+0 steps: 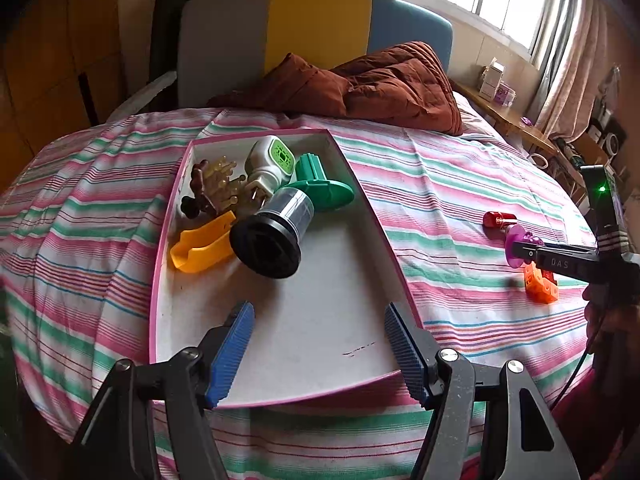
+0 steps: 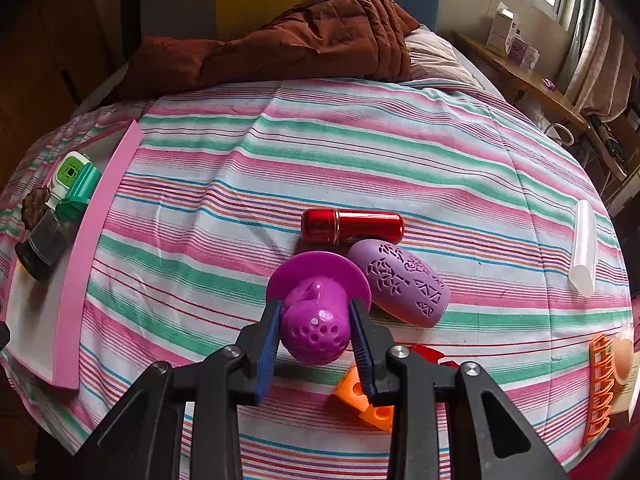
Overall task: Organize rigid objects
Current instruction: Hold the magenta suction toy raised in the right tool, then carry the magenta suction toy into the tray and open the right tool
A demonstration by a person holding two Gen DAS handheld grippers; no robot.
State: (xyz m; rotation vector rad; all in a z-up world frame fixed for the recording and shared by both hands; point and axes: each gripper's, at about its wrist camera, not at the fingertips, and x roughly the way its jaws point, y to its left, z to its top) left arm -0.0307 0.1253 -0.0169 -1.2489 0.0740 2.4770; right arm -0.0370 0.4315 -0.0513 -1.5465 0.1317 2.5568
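Pink-rimmed tray (image 1: 362, 184), near half bare.

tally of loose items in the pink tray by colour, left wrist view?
Brown: 1, knobbed toy
White and green: 1, plug-in device
Green: 1, flanged part
Black and clear: 1, cylinder
Yellow-orange: 1, scoop-shaped piece
Total: 5

In the right wrist view the gripper (image 2: 316, 326) covers most of an orange block (image 2: 370, 400) and a red piece (image 2: 430, 352); the orange rack (image 2: 600, 384) at the picture's edge is too distorted to identify
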